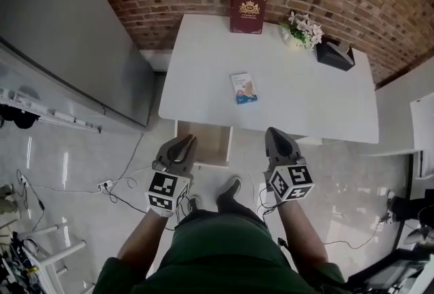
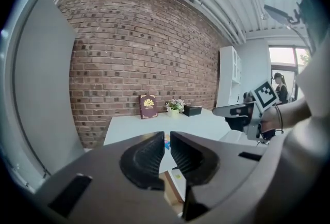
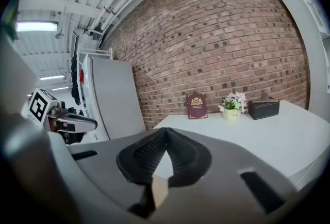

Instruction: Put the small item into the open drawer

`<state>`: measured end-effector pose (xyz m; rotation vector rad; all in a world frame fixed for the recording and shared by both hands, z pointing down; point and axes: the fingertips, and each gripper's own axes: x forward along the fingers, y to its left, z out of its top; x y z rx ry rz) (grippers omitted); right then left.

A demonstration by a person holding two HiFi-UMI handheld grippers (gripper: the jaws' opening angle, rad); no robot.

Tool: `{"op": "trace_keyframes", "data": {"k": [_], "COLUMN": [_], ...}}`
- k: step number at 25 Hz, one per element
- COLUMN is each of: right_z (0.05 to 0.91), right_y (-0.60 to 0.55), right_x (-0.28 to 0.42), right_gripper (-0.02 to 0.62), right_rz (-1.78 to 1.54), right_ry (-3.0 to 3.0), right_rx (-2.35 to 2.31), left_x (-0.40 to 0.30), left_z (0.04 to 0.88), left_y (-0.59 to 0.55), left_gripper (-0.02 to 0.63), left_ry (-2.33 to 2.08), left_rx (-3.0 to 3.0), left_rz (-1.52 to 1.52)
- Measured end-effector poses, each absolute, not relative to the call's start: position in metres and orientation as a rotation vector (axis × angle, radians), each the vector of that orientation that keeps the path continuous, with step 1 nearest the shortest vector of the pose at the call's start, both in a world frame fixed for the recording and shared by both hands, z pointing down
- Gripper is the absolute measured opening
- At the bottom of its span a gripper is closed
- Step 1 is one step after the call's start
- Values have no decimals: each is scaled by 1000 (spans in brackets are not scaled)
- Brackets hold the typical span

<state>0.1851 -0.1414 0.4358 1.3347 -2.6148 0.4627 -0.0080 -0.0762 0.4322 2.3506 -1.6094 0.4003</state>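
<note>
Head view: the small packet (image 1: 244, 88) lies on the white table (image 1: 325, 103), beyond the open drawer (image 1: 203, 143). The left gripper (image 1: 184, 141) holds its jaws a narrow gap apart with nothing between them. The right gripper (image 1: 277, 131) has its jaws pressed together, empty.

Tally: one white rectangular table (image 1: 305, 96); one maroon hardback book (image 1: 247, 11); one pot of pale flowers (image 1: 303, 31); one black box (image 1: 335, 54); one small colourful flat packet (image 1: 244, 88); one open wooden drawer (image 1: 205, 143); two grey claws: left claw (image 1: 184, 141), right claw (image 1: 276, 133).
</note>
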Motion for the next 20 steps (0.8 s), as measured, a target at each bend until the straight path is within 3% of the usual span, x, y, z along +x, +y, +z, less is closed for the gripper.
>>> {"op": "trace_keyframes", "data": {"k": [20], "right_z": [536], "right_y": [-275], "right_x": [184], "right_gripper": [19], "right_rz": [509], "right_ry": [-2421], "right_rx": [1246], "left_x": [-66], "left_z": [470], "left_y": [-95], "left_gripper": [32], "left_ry": [-1756], "left_rx": [2125], "left_rz": [496]}}
